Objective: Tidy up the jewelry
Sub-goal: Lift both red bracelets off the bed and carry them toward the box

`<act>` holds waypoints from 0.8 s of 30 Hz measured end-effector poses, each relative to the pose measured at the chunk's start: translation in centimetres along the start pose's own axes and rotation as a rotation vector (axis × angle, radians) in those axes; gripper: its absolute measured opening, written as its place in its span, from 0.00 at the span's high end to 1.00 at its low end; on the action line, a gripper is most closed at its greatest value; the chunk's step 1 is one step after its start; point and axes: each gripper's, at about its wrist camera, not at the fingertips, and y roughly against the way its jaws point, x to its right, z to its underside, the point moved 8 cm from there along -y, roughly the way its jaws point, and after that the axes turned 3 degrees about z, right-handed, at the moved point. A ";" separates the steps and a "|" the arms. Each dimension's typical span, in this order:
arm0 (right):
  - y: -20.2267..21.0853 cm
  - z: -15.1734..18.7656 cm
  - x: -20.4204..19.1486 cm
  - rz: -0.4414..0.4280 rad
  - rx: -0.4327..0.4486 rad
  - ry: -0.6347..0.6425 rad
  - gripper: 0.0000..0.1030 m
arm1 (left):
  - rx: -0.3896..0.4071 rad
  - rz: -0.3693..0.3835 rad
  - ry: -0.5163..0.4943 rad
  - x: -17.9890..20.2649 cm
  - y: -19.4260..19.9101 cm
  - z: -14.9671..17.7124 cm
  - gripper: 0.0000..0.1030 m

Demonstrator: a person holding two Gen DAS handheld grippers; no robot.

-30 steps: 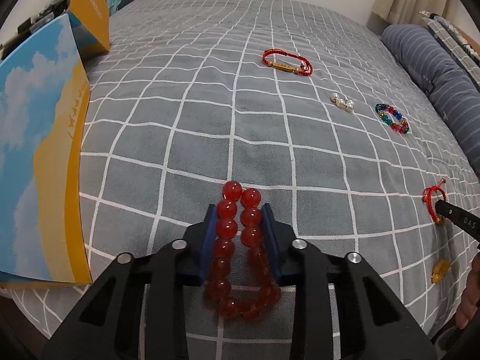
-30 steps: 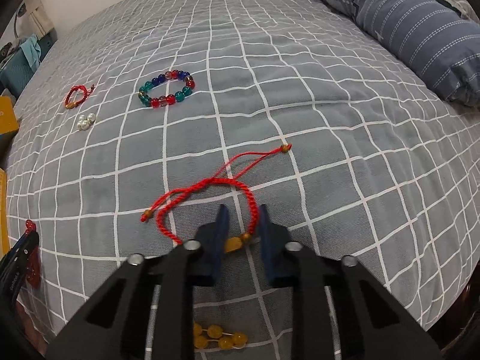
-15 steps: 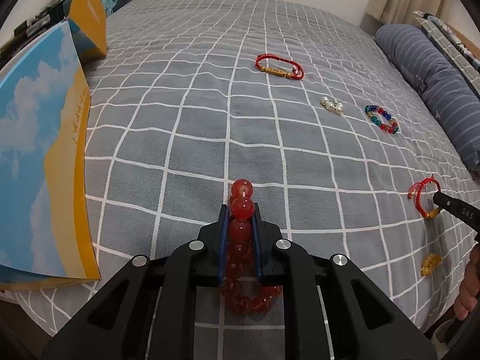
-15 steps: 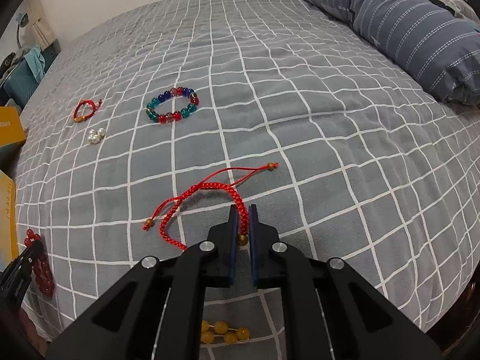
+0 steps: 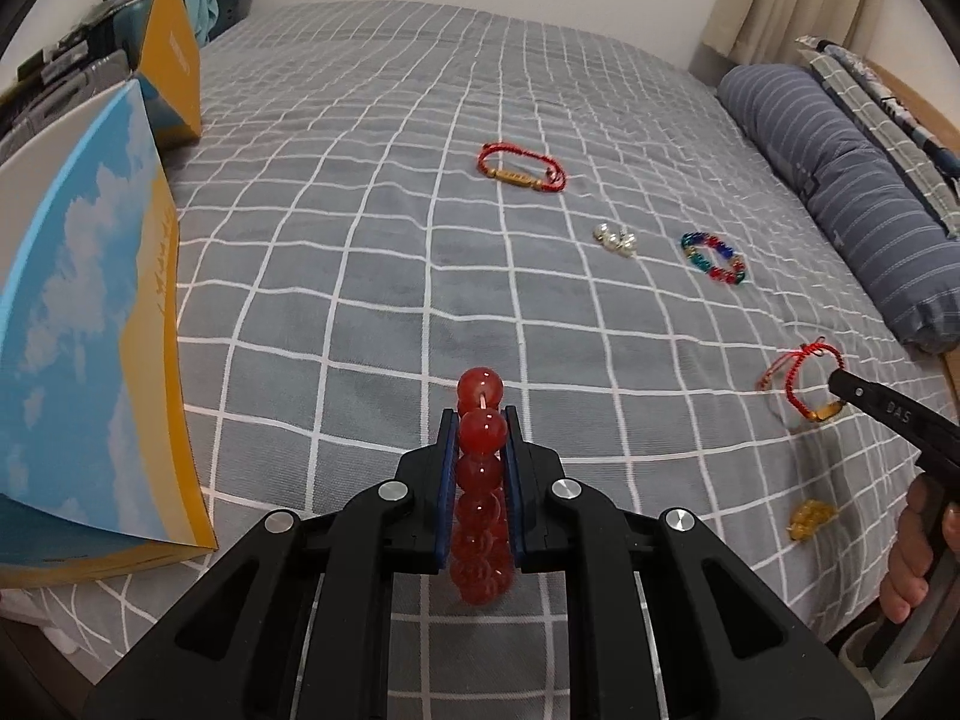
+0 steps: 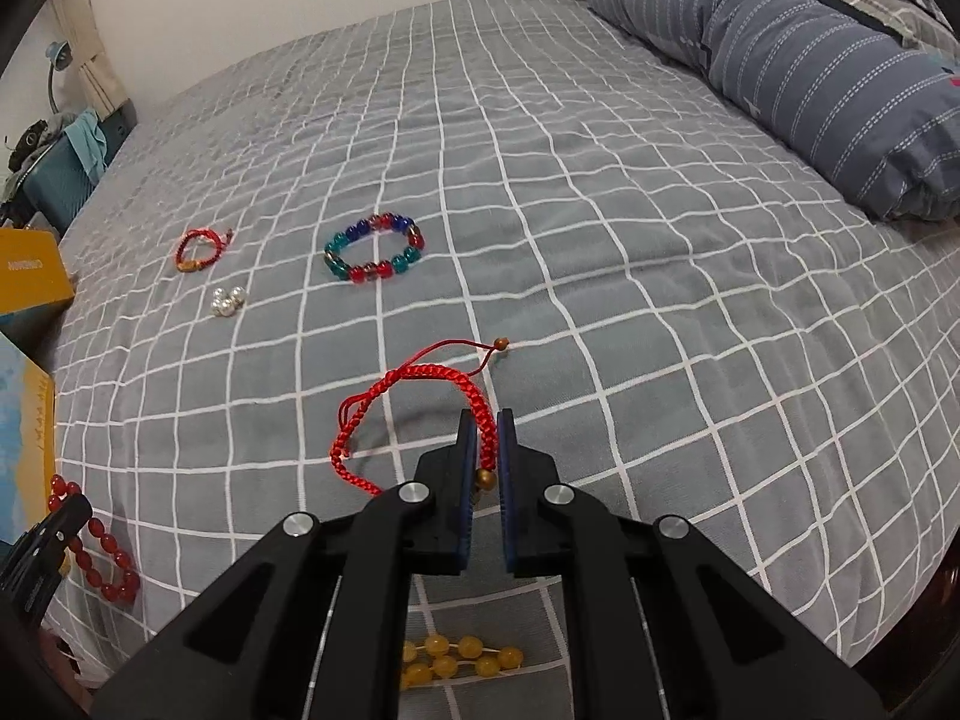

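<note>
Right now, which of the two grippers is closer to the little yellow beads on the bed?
The right gripper. The yellow beads lie just beneath it on the bedspread, while it holds the red cord bracelet. The left gripper, clamping the red bead bracelet, is farther off to the side.

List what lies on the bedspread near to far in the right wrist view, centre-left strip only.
Yellow bead strand → red braided cord bracelet, held in the right claw → pearl cluster → multicolour bead bracelet → small red cord bracelet.

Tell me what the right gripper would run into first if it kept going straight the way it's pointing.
Most likely bare bedspread. The right gripper, shut on the red braided bracelet, points down at open fabric; the multicolored bead bracelet lies further off to the left, though depth is uncertain.
</note>
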 end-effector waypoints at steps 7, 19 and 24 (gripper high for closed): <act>1.0 -0.4 -0.5 0.007 0.032 0.002 0.94 | 0.030 0.024 -0.007 0.3 1.6 -0.5 0.87; 3.4 -1.2 -1.3 0.016 0.092 0.015 0.94 | 0.092 0.002 -0.021 0.4 3.9 -2.0 0.87; 4.3 -1.5 -1.9 0.012 0.113 0.029 0.94 | 0.103 -0.010 -0.029 0.4 4.7 -2.6 0.88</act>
